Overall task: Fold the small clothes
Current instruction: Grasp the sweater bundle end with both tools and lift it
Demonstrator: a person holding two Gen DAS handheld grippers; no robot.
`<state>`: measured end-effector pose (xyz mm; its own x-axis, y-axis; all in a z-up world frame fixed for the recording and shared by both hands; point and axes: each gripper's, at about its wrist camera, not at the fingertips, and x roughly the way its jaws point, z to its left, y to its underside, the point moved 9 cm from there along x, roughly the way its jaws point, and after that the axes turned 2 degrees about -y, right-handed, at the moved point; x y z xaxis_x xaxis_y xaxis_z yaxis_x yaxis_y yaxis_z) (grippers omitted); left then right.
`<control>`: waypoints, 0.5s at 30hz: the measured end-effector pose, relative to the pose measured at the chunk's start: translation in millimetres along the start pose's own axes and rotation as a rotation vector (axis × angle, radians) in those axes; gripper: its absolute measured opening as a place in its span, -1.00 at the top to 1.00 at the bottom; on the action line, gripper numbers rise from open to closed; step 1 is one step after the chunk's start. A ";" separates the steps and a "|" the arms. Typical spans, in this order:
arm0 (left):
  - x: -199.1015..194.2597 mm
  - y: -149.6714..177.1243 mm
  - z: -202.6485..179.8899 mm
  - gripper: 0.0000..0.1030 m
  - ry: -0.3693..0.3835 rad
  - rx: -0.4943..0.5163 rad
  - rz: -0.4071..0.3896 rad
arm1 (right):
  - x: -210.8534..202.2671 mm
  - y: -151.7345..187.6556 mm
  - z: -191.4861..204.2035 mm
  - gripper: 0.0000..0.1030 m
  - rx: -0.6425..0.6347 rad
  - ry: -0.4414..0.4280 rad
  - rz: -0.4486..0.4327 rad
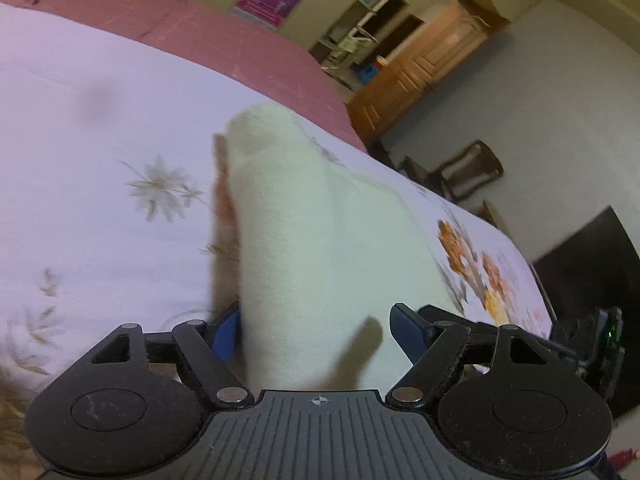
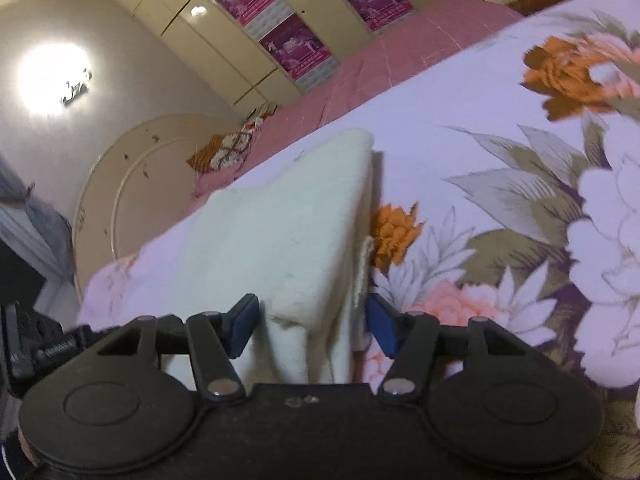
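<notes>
Both tongs, left tongs (image 1: 314, 334) and right tongs (image 2: 310, 326), stand spread with the cream cloth (image 1: 304, 220) between their pads, unpinched. It stretches lengthwise straight ahead over the floral bed (image 1: 80, 140), equally near both.

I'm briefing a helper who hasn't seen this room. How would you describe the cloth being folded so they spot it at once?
Find the bed with the flowered white sheet. On it, right ahead of both grippers, lies the cream cloth. It is plain and fuzzy, with no print, unlike the sheet's orange flowers beside it.
</notes>
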<state>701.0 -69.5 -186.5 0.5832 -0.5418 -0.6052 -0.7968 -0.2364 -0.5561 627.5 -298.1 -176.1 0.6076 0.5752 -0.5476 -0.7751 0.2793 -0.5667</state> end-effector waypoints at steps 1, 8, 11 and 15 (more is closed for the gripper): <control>2.0 1.9 -2.5 -0.50 -0.007 0.018 0.005 | -2.3 0.4 -0.6 -0.11 0.006 -0.010 0.003; 13.0 -3.3 -5.2 -0.10 -0.070 0.018 -0.014 | 2.6 -4.0 -5.3 0.08 0.039 -0.004 -0.007; 17.9 -6.0 -10.9 0.05 -0.110 0.047 -0.015 | 4.8 -2.7 5.3 0.12 -0.021 0.074 -0.007; 12.2 -8.2 -22.2 0.30 -0.161 0.140 -0.047 | 5.4 -1.3 19.8 0.39 -0.116 0.137 -0.035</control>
<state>711.2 -92.1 -176.7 0.6458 -0.3940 -0.6540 -0.7449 -0.1375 -0.6528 628.4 -280.1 -166.2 0.6580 0.4547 -0.6003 -0.7327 0.2027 -0.6496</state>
